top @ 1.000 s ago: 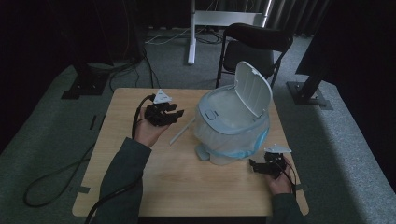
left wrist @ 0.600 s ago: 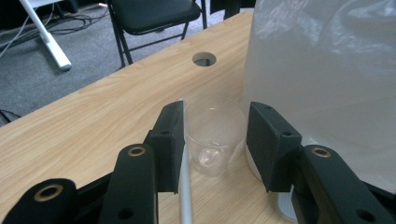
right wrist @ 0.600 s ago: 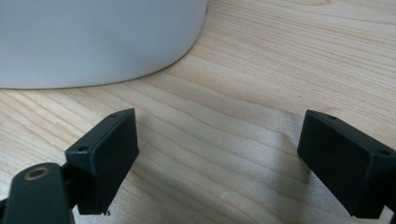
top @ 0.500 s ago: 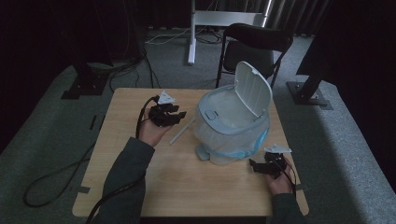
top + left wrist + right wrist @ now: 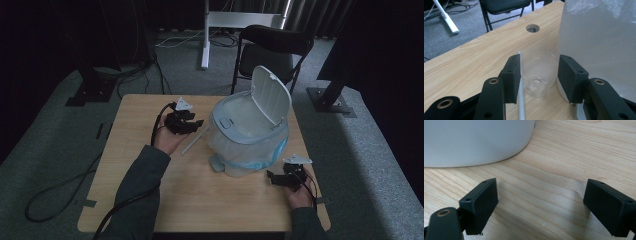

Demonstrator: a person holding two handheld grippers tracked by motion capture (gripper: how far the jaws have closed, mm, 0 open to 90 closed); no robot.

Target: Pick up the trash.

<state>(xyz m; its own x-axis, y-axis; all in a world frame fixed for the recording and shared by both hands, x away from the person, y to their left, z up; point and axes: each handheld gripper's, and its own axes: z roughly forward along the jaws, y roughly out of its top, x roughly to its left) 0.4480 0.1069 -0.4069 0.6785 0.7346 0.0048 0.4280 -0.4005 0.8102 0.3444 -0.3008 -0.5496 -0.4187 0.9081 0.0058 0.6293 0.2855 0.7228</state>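
Bin [image 5: 248, 137], white plastic, lined with a translucent bag whose blue edge hangs below the body; stands at the right-centre of the wooden table [image 5: 150, 200], hinged lid [image 5: 270, 96] tipped up and back, mouth open toward the person, presumably so that things can be dropped in without a hand spared for the lid. Cup [image 5: 538, 72], small, clear plastic, upright, apparently empty; stands on the table just beside the bin's bagged wall, on the side toward the left gripper. Straw [image 5: 194, 141], pale, thin, lying flat on the table beside the cup, running toward the person; in the left gripper view it passes close along the inner face of one jaw. Left gripper [image 5: 539, 75]: jaws set to either side of the cup, wider than it, with gaps showing on both sides, so nothing is clamped; the placement reads as lined up for a pinch at mid-height, where the wall should give least, though the straw sits near enough to be caught along with it. Right gripper [image 5: 541, 203]: jaws spread wide, empty, low over bare wood near the bin's curved foot at the table's near right; judged to be waiting, well placed to steady the bin if it is nudged. Cable hole [image 5: 532, 28], round, in the tabletop beyond the cup. Folding chair [image 5: 272, 50], dark, behind the table.
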